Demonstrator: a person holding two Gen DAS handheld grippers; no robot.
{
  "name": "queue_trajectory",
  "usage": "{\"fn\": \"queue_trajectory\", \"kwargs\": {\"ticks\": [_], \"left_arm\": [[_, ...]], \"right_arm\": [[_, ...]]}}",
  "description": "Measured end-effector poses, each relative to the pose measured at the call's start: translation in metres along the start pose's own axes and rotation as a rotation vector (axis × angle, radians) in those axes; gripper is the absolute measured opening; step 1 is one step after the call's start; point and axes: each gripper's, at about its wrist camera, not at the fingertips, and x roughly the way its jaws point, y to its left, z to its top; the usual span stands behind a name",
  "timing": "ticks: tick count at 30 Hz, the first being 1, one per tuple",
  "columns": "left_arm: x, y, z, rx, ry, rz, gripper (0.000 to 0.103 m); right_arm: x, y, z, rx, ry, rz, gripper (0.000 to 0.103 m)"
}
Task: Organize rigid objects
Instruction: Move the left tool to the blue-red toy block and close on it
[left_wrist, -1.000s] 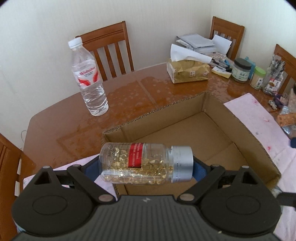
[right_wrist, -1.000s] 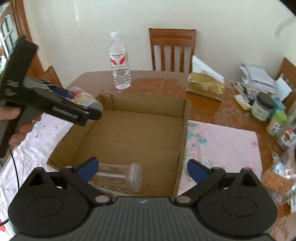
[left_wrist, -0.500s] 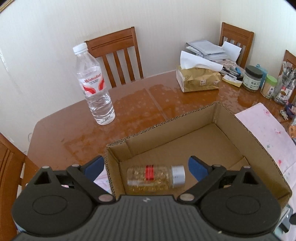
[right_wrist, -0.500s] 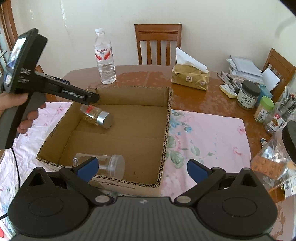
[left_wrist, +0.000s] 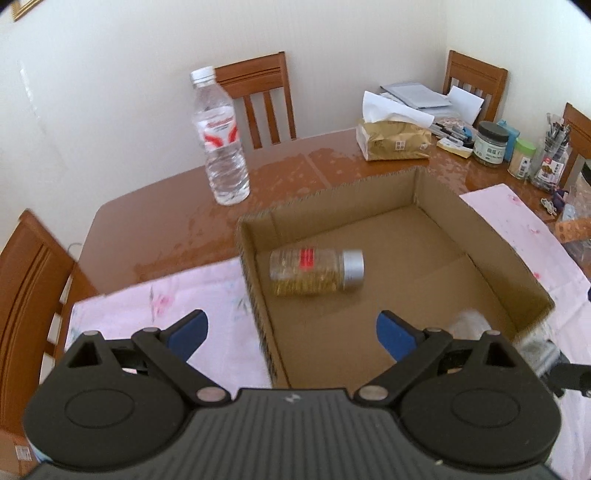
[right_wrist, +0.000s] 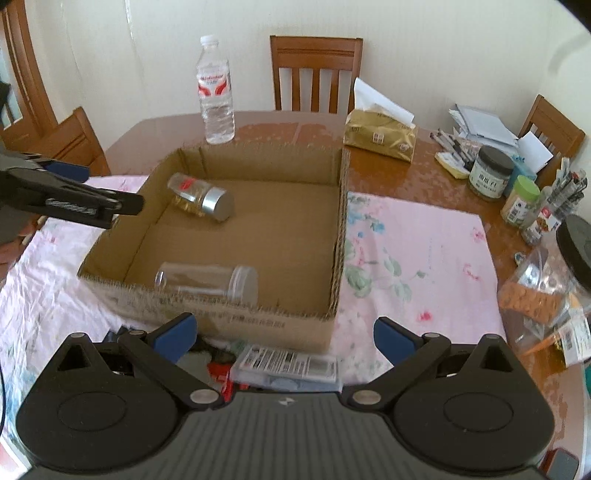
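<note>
in the left wrist view, the left gripper (left_wrist: 290, 332) fills the bottom of the frame with its blue-tipped fingers (left_wrist: 186, 332) spread wide and holding nothing. just above and between the fingertips, apart from both, a capsule bottle (left_wrist: 316, 272) with a red label and silver cap lies on its side on the floor of an open cardboard box (left_wrist: 480, 240), cap toward the right. the box sits on a pink floral cloth (left_wrist: 155, 306) over a brown wooden table (left_wrist: 159, 218). farther up, a clear water bottle (left_wrist: 221, 138) stands upright left of centre, and a gold tissue pack (left_wrist: 397, 140) sits upper right.

in the right wrist view, the right gripper (right_wrist: 282, 334) is also spread wide and empty at the bottom. a flat labelled package (right_wrist: 288, 363) lies between its fingertips, on the cloth. above it, inside the box's near wall, a clear empty jar (right_wrist: 207, 282) lies on its side. the capsule bottle rests toward the box's upper left corner.
</note>
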Motion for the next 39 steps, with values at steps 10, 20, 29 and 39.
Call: {"fn": "queue_trajectory", "kwargs": {"ticks": [10, 20, 29, 39], "left_arm": [[-0.032, -0.004, -0.055, -0.048, -0.018, 0.046, 0.101], [-0.042, -0.006, -0.093, -0.084, 0.032, 0.013, 0.101], [-0.048, -0.001, -0.11, -0.08, 0.033, -0.029, 0.101], [-0.053, -0.011, -0.123, -0.056, 0.037, -0.093, 0.101]], "right_arm": [[0.007, 0.021, -0.028, -0.017, 0.08, 0.017, 0.103], [0.019, 0.032, -0.053, 0.025, 0.147, -0.009, 0.103], [0.001, 0.023, -0.085, 0.056, 0.173, -0.071, 0.103], [-0.021, 0.046, -0.113, -0.147, 0.187, 0.069, 0.103]]}}
